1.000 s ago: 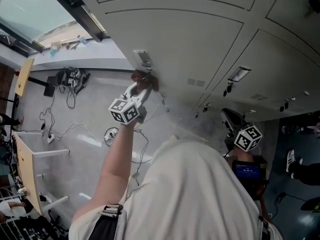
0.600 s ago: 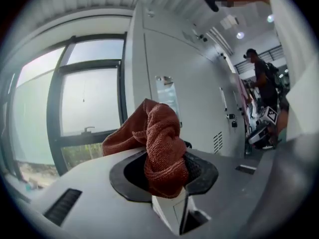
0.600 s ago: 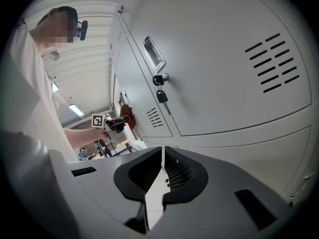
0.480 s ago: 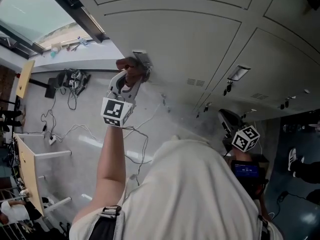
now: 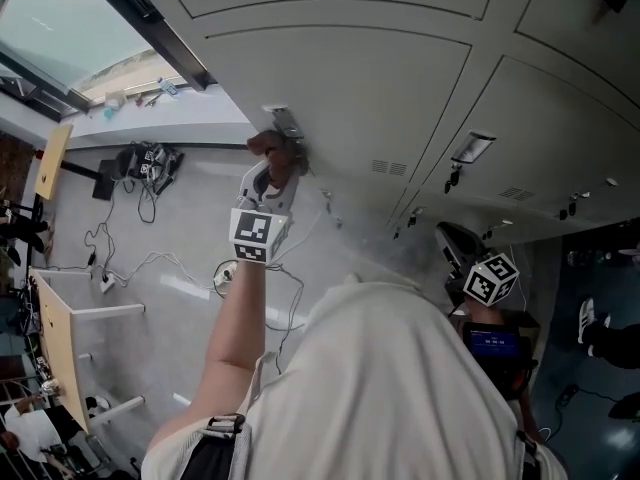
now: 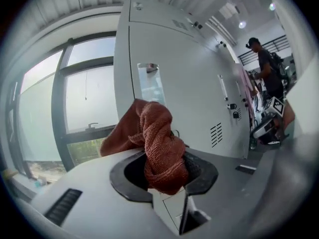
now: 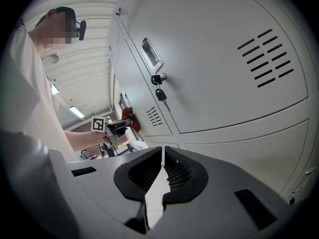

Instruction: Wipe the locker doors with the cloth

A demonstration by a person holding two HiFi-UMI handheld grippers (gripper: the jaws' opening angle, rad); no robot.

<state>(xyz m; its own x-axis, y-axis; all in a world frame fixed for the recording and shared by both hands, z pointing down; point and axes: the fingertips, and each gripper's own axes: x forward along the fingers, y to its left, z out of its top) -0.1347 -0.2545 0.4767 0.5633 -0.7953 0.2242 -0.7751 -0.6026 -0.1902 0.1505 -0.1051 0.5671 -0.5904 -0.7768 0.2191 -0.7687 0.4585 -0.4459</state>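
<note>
Head view: held a rust-red, coarse-knit cloth (image 5: 268,146) bunched in the left gripper (image 5: 272,165), raised at arm's length to the pale grey metal locker door (image 5: 380,78). Sat just below the small clear label holder (image 5: 287,123) on that door. Could not be told whether pressed on the metal or just short of it.

Left gripper view: clamped narrow around a twisted wad of the cloth (image 6: 157,143), with loose folds spilling past the tips of the left gripper (image 6: 167,176) toward the label holder (image 6: 149,81). Looked soft, light and limp, so likely to drag and fold over under pressure. Best taken by a thick bunch near the middle, as here, leaving a free pad to lie flat on the locker door (image 6: 194,98).

Right gripper view: showed the right gripper (image 7: 162,176) closed on nothing, well apart from the label holder's door, facing a lower door with a small dark key (image 7: 159,92) hanging in its lock.
</note>
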